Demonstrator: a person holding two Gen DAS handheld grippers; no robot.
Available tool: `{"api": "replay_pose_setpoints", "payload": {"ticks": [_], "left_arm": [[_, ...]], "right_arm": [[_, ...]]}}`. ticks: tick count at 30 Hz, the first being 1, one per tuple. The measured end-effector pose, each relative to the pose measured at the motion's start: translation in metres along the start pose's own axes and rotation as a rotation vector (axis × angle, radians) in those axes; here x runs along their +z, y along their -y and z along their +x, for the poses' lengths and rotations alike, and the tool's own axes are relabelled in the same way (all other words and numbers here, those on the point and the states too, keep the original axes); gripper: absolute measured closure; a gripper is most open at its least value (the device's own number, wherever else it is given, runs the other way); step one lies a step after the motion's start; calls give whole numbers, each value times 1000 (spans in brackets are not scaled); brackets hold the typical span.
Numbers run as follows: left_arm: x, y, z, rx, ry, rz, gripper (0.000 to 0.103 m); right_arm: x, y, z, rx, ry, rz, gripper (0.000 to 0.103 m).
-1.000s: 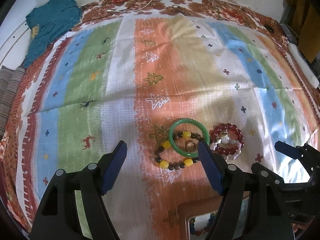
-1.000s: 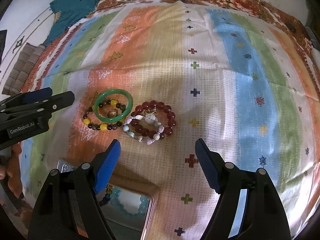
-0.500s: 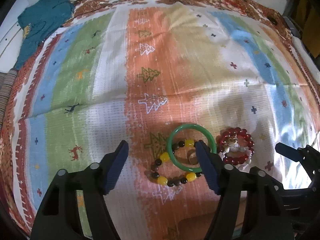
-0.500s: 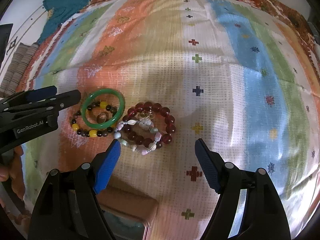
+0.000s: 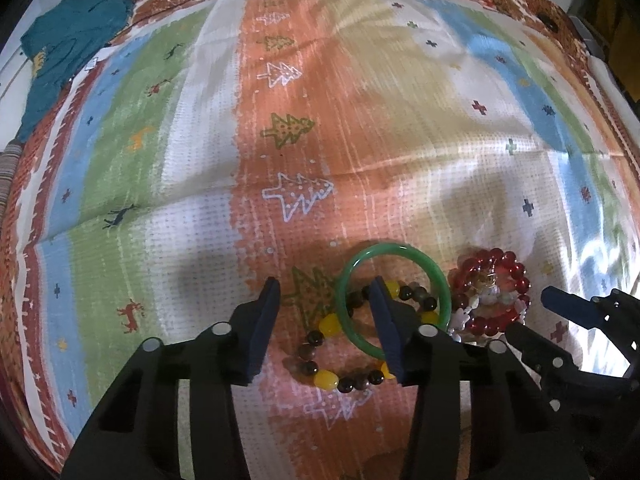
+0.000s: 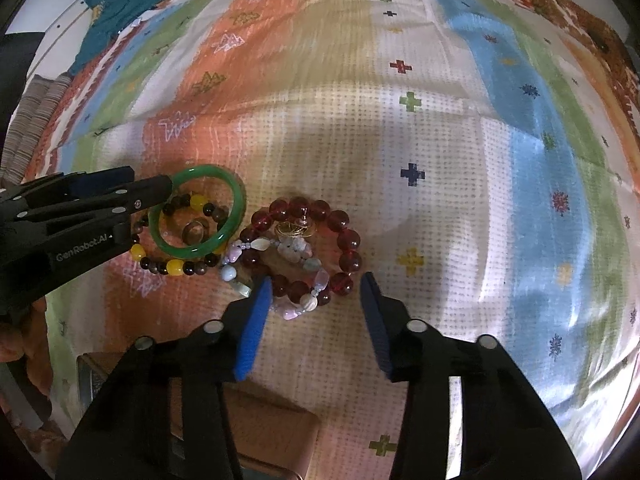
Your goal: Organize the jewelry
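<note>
A green bangle (image 5: 400, 249) (image 6: 234, 190) lies on the striped cloth over a brown-and-yellow bead bracelet (image 5: 328, 326) (image 6: 174, 267), with a small ring (image 6: 193, 231) inside it. To its right lie a dark red bead bracelet (image 5: 516, 280) (image 6: 346, 238) and a pale pink stone bracelet (image 6: 294, 312) that overlap. My left gripper (image 5: 325, 298) (image 6: 150, 188) is open, its jaws straddling the bangle's left rim. My right gripper (image 6: 316, 286) (image 5: 560, 304) is open, its jaws either side of the red bracelet's near edge.
A brown jewelry box (image 6: 276, 432) sits just below my right gripper, partly hidden by it. A teal garment (image 5: 68, 40) lies at the far left corner of the cloth. Striped fabric (image 6: 32, 104) lies at the left edge.
Both grippers have moved forward and down to the jewelry. Both sets of jaws have narrowed. The left now straddles the bangle's rim, the right the red bracelet's edge.
</note>
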State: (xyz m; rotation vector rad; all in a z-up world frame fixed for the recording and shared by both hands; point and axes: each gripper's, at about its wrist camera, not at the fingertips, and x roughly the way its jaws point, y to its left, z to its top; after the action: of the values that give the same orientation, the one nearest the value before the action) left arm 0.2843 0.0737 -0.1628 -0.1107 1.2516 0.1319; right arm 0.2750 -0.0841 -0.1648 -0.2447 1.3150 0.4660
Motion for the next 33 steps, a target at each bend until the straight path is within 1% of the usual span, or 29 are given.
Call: {"api": "replay_pose_setpoints", "payload": {"ticks": [1,3,5,6,8,9,10,11,12,16,17,24,33], "left_arm": [[0,0,1,0,-3,2,60],[0,1,4,-1,-9,8,67],[0,1,7,-7,-23,12,74],[-1,0,9,-8,-27,14,76],[-1,0,12,-8,-33,19,84],[-1,1,13,-13,-33,21,86],[-1,2,14,-17,-32,25,89],[-1,3,14,-23,-31,31,94],[-1,4,14,-26,-31,35,96],[-3,9,14,-5,-24,57,97],[-3,9,14,-5,-22,58,97],[-1,5,6,2,-11,43,97],[-4,5,-15,1,28,37,97]], "right_arm": [[0,0,1,1,-2,0,62],[1,-1,4,2,-10,-3,69],[1,-2,6,-13,-11,-10,70],[2,-1,7,-16,-13,-10,71],[3,0,9,-18,-13,-10,74],[3,0,9,-21,-12,-10,77],[4,0,10,-27,-10,-13,78],[4,0,10,-34,-10,-18,84],[3,0,10,-39,-9,-26,85],[3,2,10,-38,-1,-30,87],[3,2,10,-44,2,-33,94],[0,2,5,-34,14,-41,95],[4,1,-23,-7,79,-45,95]]}}
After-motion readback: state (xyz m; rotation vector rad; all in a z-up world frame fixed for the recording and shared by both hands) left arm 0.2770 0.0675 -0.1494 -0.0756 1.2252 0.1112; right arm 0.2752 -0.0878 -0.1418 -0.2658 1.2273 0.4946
